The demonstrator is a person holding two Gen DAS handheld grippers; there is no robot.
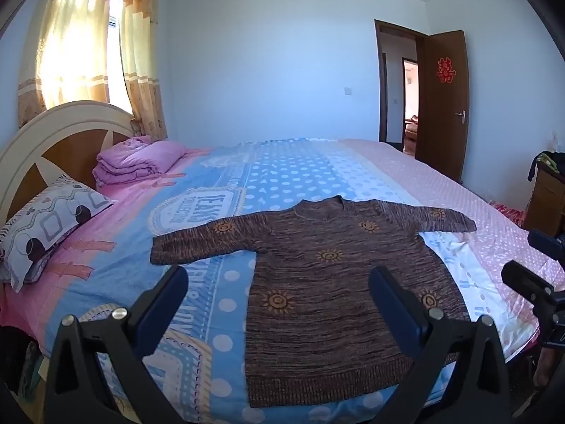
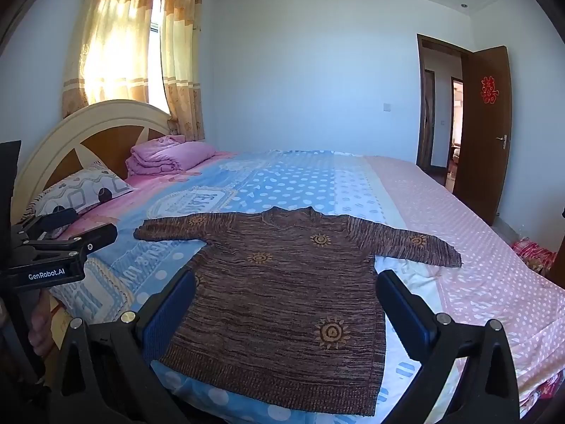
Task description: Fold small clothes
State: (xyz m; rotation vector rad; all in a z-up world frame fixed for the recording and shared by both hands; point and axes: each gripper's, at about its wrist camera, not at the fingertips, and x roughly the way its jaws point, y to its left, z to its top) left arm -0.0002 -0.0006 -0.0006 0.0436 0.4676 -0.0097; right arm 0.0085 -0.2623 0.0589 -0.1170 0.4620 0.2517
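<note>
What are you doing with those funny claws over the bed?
A person is holding a claw in each hand and is about to fold the brown sweater. It lies flat on the bed with both sleeves spread out, not folded at all yet. The left claw and the right claw are both wide open, hanging over the near end of the sweater, and neither one is holding anything.
</note>
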